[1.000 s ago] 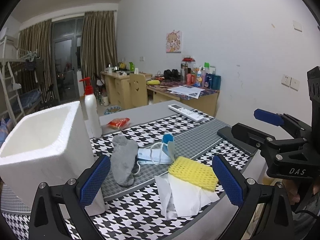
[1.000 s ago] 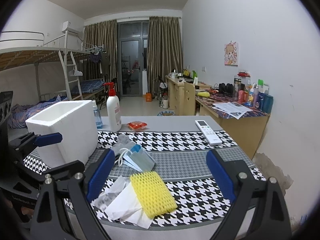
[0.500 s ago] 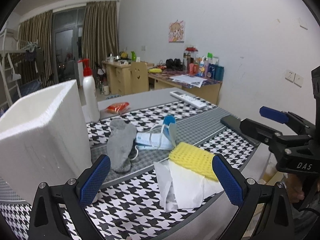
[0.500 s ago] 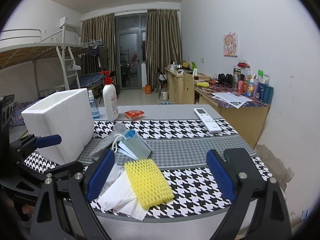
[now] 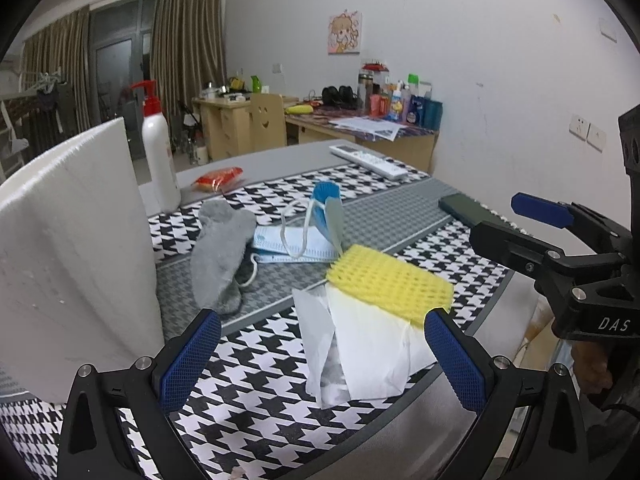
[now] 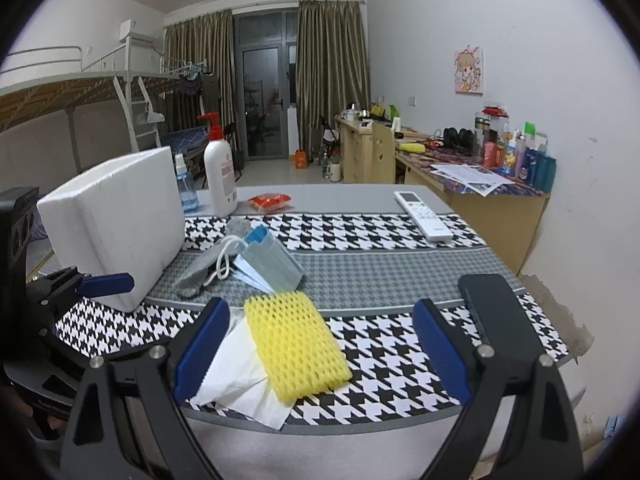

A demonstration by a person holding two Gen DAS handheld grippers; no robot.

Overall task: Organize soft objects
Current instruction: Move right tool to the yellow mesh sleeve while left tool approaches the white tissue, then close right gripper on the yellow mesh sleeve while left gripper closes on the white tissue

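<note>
From my left wrist view I read "DAS" in white letters on the black body of my right gripper (image 5: 536, 208). The print on the lotion bottle (image 6: 220, 176), the remote (image 6: 423, 216) and the papers (image 6: 472, 174) is too small for me to read

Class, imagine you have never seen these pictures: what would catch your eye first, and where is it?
The yellow foam net stands out, lying partly on white tissues at the table's near edge, between the open fingers of the right gripper. To its left stands a big white foam box, with a grey sock and blue masks beside it.
</note>
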